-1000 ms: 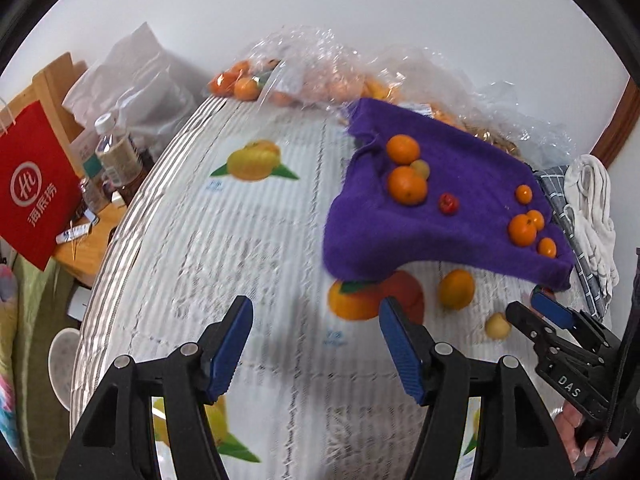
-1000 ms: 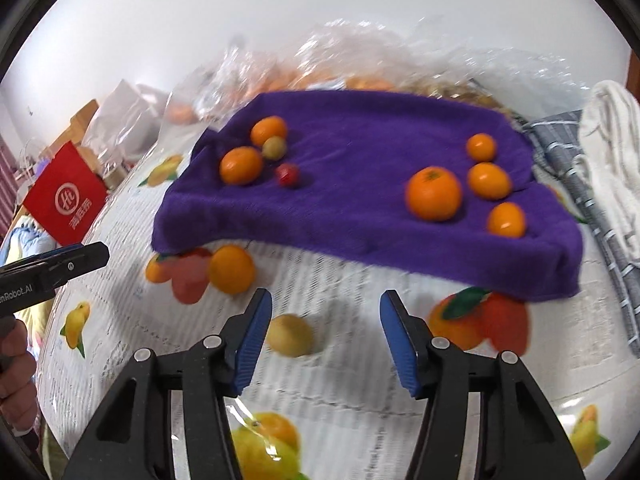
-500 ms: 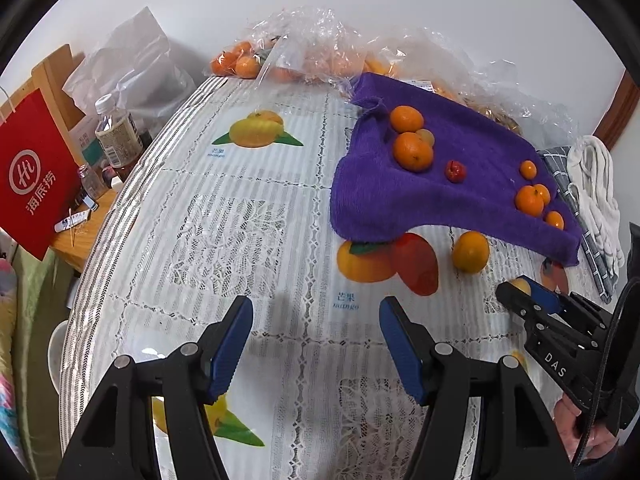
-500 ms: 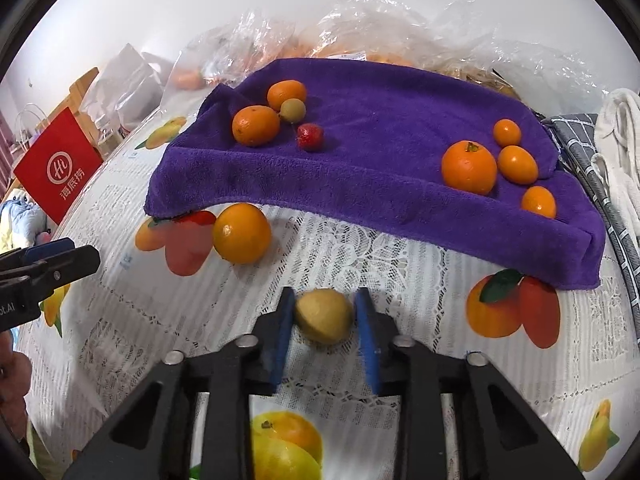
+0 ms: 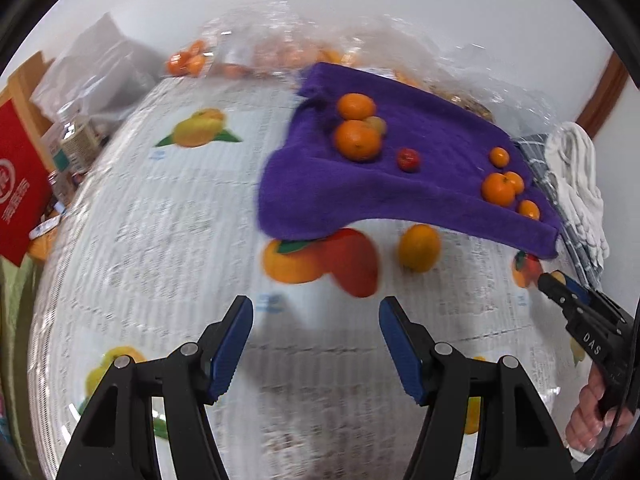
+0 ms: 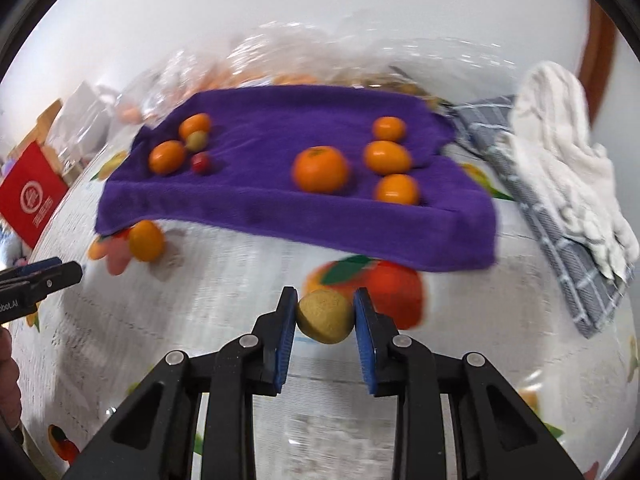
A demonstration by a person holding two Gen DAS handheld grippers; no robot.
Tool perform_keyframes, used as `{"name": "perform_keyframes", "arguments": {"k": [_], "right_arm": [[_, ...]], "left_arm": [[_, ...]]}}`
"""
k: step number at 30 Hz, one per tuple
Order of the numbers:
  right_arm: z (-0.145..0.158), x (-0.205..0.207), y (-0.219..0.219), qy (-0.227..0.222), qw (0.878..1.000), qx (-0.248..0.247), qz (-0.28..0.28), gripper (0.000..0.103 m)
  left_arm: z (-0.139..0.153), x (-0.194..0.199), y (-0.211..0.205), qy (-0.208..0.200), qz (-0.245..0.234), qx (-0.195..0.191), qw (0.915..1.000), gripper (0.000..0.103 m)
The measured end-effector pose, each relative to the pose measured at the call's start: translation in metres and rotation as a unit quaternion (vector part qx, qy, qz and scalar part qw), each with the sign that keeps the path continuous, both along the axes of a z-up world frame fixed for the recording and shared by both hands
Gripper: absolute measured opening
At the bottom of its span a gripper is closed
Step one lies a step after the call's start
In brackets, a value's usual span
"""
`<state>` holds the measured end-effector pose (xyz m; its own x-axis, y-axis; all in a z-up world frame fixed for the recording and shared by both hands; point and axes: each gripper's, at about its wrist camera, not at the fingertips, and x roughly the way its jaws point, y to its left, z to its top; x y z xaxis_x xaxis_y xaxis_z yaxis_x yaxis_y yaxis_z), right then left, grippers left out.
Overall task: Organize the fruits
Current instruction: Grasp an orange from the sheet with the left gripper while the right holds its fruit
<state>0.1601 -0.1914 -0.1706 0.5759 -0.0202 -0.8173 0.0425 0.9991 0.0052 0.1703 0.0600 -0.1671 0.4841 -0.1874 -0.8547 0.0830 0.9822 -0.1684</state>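
My right gripper [image 6: 325, 316] is shut on a small yellow-green fruit [image 6: 325, 316] and holds it above the table, in front of the purple towel [image 6: 280, 204]. The towel carries several oranges, such as one in the middle [image 6: 320, 169], plus a small red fruit [image 6: 200, 163]. One loose orange [image 6: 146, 240] lies on the tablecloth by the towel's left front corner; it also shows in the left wrist view [image 5: 419, 247]. My left gripper [image 5: 316, 340] is open and empty over the tablecloth, short of that orange. The right gripper shows at the right edge [image 5: 560, 286].
Clear plastic bags with more oranges [image 5: 256, 52] lie behind the towel. A white cloth [image 6: 560, 168] on a grey checked cloth [image 6: 532, 208] lies right of the towel. A red bag [image 5: 20, 196] and a bottle [image 5: 76, 136] stand beyond the table's left edge.
My right gripper closed on the yellow-green fruit, lifted it and moved right along the towel's front. My left gripper moved closer to the loose orange, still open.
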Motion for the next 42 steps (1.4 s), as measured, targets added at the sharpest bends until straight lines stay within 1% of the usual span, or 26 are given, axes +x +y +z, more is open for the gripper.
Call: {"name": "perform_keyframes", "arguments": {"k": [1,5,8,13,17,20,25,26,28,29,30,31,35,42], "right_arm": [[0.000,-0.001,-0.007,-0.001,1.000,0.000,-0.008,0.028],[0.000,-0.007,-0.037,0.002,0.999,0.005,-0.035,0.028],[0.000,-0.012,-0.048,0.001,0.999,0.006,-0.045,0.028],[-0.001,-0.018,-0.057,0.000,0.999,0.008,-0.051,0.028],[-0.002,-0.019,-0.061,0.003,0.998,0.007,-0.056,0.028],[-0.002,-0.018,-0.064,0.004,0.998,0.004,-0.059,0.028],[-0.003,-0.017,-0.067,0.004,0.998,-0.004,-0.064,0.028],[-0.004,-0.017,-0.067,0.005,0.998,-0.004,-0.065,0.028],[-0.006,-0.016,-0.068,0.008,0.998,-0.002,-0.068,0.028],[-0.006,-0.016,-0.069,0.009,0.998,-0.002,-0.068,0.028],[-0.007,-0.017,-0.068,0.010,0.998,-0.003,-0.068,0.028],[-0.008,-0.016,-0.068,0.011,0.998,-0.004,-0.068,0.028],[-0.008,-0.016,-0.068,0.013,0.998,-0.003,-0.066,0.028],[0.006,-0.016,-0.063,-0.003,0.998,-0.004,-0.061,0.028]], "left_arm": [[0.000,0.002,-0.007,0.001,-0.012,-0.002,0.9999,0.064],[0.001,0.005,-0.026,-0.005,-0.031,0.000,0.9995,0.064],[0.002,0.008,-0.040,-0.012,-0.040,0.001,0.9991,0.064],[-0.004,0.016,-0.061,-0.011,-0.049,0.015,0.9986,0.064],[-0.006,0.022,-0.071,-0.014,-0.052,0.019,0.9984,0.064],[-0.009,0.030,-0.076,-0.017,-0.049,0.029,0.9982,0.064],[-0.017,0.042,-0.080,-0.012,-0.043,0.025,0.9987,0.063],[-0.018,0.043,-0.080,-0.011,-0.043,0.025,0.9987,0.062],[-0.021,0.046,-0.082,-0.010,-0.045,0.029,0.9985,0.048],[-0.022,0.047,-0.083,-0.010,-0.045,0.030,0.9985,0.045],[-0.022,0.047,-0.083,-0.017,-0.043,0.034,0.9983,0.037],[-0.022,0.047,-0.084,-0.019,-0.045,0.033,0.9983,0.032],[-0.019,0.047,-0.079,-0.013,-0.044,0.021,0.9987,0.032],[-0.006,0.036,-0.065,-0.016,-0.039,0.012,0.9990,0.032]]}}
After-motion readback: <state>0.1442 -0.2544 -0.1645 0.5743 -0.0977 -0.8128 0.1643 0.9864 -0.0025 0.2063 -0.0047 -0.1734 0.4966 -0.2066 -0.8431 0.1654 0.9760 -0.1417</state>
